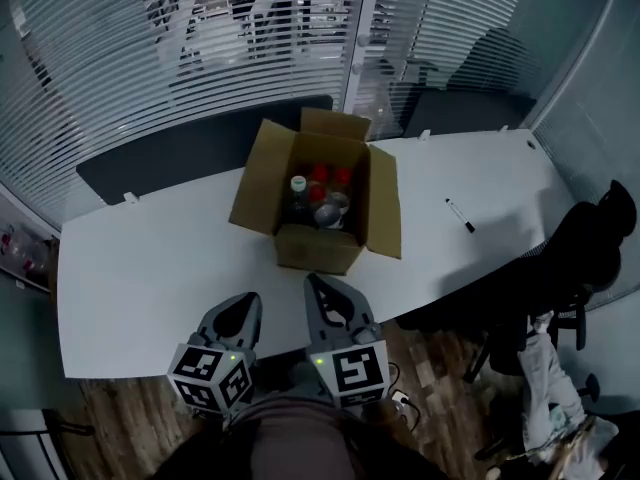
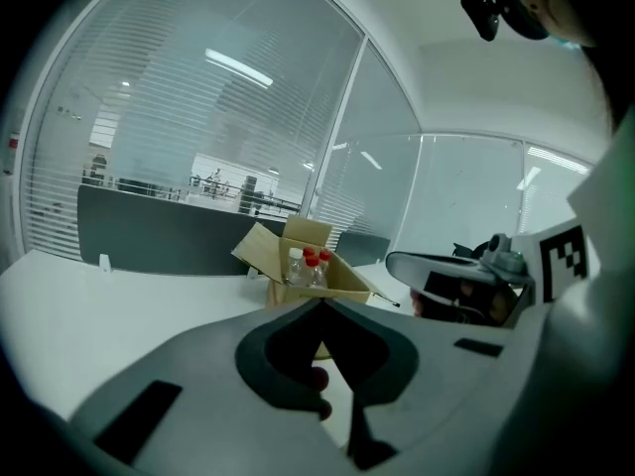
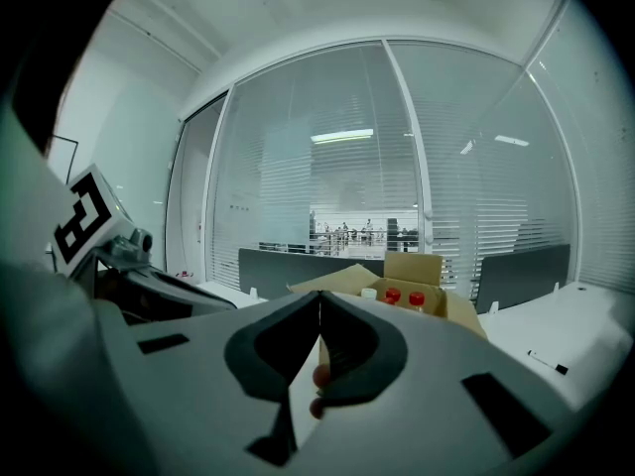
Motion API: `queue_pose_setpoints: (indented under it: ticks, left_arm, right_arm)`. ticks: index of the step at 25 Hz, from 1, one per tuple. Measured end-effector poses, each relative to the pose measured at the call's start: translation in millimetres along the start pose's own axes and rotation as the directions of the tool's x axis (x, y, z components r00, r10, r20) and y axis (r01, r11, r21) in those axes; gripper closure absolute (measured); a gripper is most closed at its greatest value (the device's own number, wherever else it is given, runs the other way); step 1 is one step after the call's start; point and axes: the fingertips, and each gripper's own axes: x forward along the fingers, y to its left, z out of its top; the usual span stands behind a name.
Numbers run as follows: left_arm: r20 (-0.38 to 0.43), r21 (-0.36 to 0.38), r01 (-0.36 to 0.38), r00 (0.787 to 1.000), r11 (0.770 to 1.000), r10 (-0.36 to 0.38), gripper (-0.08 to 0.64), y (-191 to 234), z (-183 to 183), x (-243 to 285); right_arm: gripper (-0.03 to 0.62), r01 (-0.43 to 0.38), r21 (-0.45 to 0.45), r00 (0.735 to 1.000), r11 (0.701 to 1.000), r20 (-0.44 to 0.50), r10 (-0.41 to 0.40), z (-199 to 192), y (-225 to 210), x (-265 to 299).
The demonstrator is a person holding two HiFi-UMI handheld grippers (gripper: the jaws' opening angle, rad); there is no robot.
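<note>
An open cardboard box (image 1: 315, 246) stands on the white table (image 1: 150, 268). It holds several clear bottles (image 1: 325, 196), most with red caps and one with a white cap (image 1: 298, 183). My left gripper (image 1: 249, 300) and right gripper (image 1: 311, 281) hover side by side at the table's near edge, pointing toward the box and short of it. In the left gripper view the jaws meet at their tips (image 2: 322, 301), with nothing between them and the box (image 2: 347, 284) beyond. The right gripper (image 3: 319, 295) is likewise shut and empty, with the box (image 3: 437, 268) ahead.
A black marker (image 1: 460, 215) lies on the table to the right of the box. A dark partition (image 1: 170, 153) and glass walls with blinds run behind the table. An office chair (image 1: 585, 258) with cloth on it stands at the right over wooden floor (image 1: 120, 418).
</note>
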Motion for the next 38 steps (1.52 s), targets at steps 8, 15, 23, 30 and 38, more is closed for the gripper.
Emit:
queue_pose_setpoints:
  ticks: [8,15,23,30,38]
  left_arm:
    - [0.014,-0.008,-0.053,0.999,0.999,0.053,0.551,-23,9,36]
    - [0.023,-0.033,-0.091,0.996,0.995,0.092,0.551,-25,14,52]
    - [0.033,-0.024,-0.100,0.994,0.995,0.101,0.551,-7,26,62]
    - [0.017,-0.021,-0.085,0.996,0.996,0.086,0.551,15,37,67]
    - [-0.007,-0.015,-0.074,0.997,0.997,0.074,0.551,49,44,65]
  right_arm:
    - [0.569,-0.049,-0.005,0.999,0.999,-0.010,0.049,-2,-47,4]
    - [0.569,-0.085,-0.031,0.996,0.996,-0.008,0.085,0,-67,17]
    - [0.568,-0.061,-0.076,0.998,0.995,-0.001,0.061,5,-76,37]
    - [0.568,-0.032,-0.047,0.999,0.998,-0.041,0.031,4,-82,60]
    - [0.506,-0.001,-0.072,0.995,0.997,-0.096,-0.006,5,-87,95]
